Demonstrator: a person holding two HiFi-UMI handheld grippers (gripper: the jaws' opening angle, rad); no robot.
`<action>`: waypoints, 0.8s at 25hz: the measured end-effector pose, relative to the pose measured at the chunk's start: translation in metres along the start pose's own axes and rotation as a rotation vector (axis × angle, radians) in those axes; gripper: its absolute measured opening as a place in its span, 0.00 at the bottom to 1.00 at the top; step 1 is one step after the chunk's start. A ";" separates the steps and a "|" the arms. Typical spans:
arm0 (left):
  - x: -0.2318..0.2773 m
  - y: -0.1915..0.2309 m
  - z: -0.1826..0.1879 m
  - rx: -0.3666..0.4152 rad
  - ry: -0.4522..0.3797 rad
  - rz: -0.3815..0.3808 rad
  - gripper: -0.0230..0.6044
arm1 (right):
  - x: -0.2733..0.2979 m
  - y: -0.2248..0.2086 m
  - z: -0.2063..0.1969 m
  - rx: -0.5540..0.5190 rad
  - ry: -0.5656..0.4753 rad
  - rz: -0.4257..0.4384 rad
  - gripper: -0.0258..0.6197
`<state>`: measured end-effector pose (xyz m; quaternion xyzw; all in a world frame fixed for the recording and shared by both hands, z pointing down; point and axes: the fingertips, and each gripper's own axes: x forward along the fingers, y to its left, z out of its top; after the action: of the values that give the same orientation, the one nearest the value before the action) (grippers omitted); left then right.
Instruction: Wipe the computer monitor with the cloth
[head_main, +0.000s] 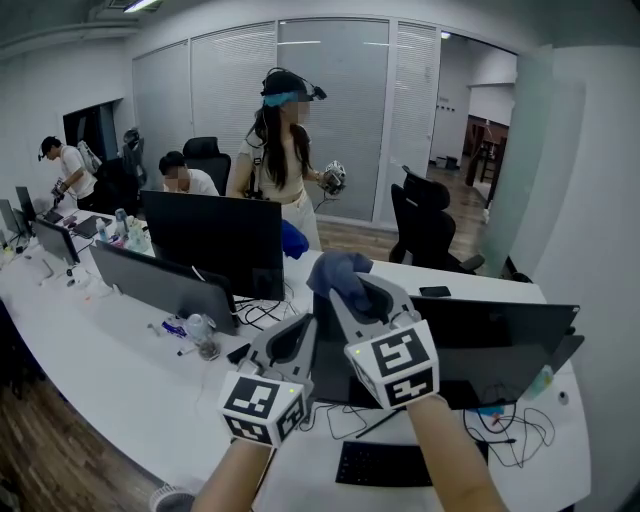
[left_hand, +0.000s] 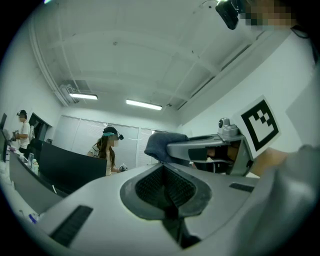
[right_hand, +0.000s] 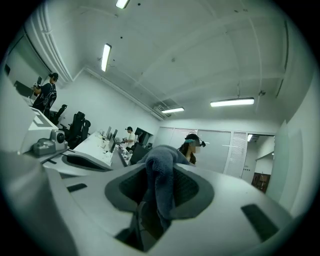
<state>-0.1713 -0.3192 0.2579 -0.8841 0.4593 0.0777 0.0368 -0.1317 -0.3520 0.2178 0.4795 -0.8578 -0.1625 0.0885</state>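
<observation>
Nearest the camera, the left gripper (head_main: 298, 332) is raised with its jaws together and nothing between them, as its own view confirms. Just beside it, the right gripper (head_main: 358, 290) is raised slightly higher, its jaws clamped on the cloth (head_main: 338, 270). The blue fabric bunches above the jaw tips and hangs down between them in the right gripper view (right_hand: 162, 180). Below the grippers, a keyboard (head_main: 385, 465) lies on the white desk (head_main: 130, 385). Behind both grippers stands the monitor (head_main: 500, 340), screen dark, apart from the cloth. Farther back, a second monitor (head_main: 215, 235) stands to the left, and a person (head_main: 280, 165) stands behind it.
</observation>
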 end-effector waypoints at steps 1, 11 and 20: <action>0.001 0.002 -0.003 0.007 0.007 -0.002 0.05 | 0.005 0.000 0.000 -0.001 0.010 -0.006 0.23; 0.007 0.026 -0.015 -0.015 0.018 0.000 0.05 | 0.033 0.002 -0.021 -0.065 0.119 -0.024 0.23; 0.015 0.014 -0.026 -0.044 0.032 -0.047 0.05 | 0.034 0.002 -0.027 -0.201 0.212 -0.012 0.23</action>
<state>-0.1714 -0.3426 0.2815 -0.8964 0.4371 0.0729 0.0116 -0.1430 -0.3853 0.2441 0.4876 -0.8203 -0.1966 0.2252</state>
